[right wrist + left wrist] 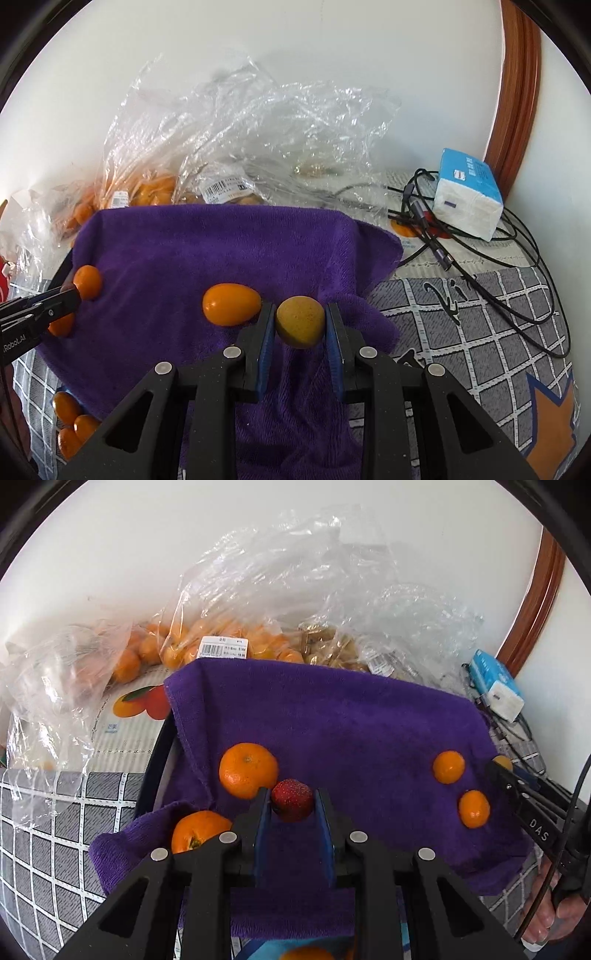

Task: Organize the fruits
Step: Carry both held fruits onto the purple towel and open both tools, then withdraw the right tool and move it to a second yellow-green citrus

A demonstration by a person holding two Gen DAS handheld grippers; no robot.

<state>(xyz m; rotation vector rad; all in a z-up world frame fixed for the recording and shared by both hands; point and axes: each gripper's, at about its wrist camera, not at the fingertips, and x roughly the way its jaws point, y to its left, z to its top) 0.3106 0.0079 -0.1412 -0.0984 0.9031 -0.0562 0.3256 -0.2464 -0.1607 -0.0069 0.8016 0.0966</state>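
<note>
The left gripper (pixel 291 801) pinched a red berry (pixel 291 799) at its tips; the right gripper (pixel 300 325) pinched a yellow-green fruit (pixel 300 321). Both hung just over the purple towel (pixel 332 720), oranges beyond.

One strawberry (pixel 291 799) — two grippers (pixel 291 805)
</note>
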